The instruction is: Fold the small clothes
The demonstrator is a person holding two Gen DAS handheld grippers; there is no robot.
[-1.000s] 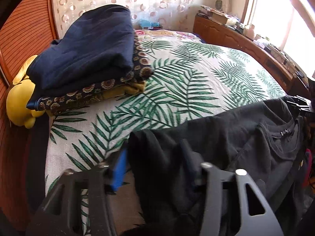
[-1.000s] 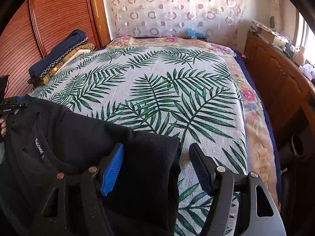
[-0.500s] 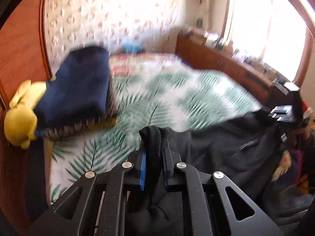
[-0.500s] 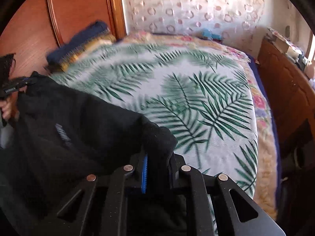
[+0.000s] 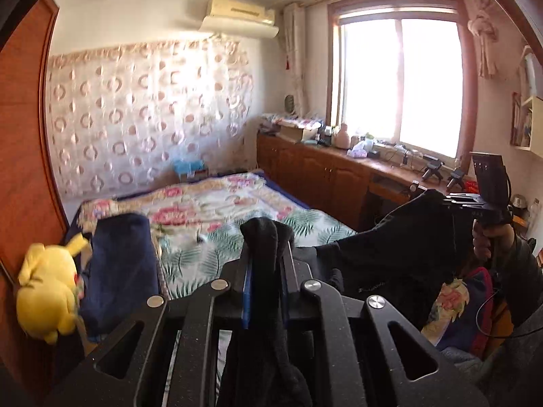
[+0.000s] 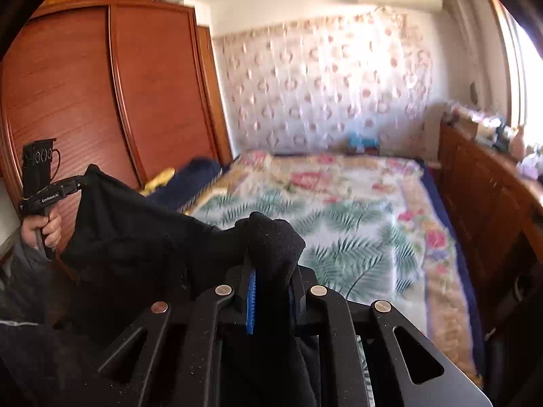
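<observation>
Both the left gripper point(image 5: 266, 271) and the right gripper point(image 6: 271, 281) pinch the black garment point(image 5: 390, 251), held in the air above the bed point(image 6: 356, 224). Next it probably needs spreading flat on the bed.

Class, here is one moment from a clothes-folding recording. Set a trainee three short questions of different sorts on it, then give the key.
1. True or false: the left gripper is shut on the black garment.
2. Multiple choice: the black garment is (A) spread flat on the bed, (B) held up between both grippers, (C) on the folded pile.
3. Fill in: the toy beside the folded navy cloth is coloured ____.

Key
1. True; the right gripper is shut on it too.
2. B; it hangs above the palm-print bedspread.
3. Yellow; it is the plush toy.
</observation>
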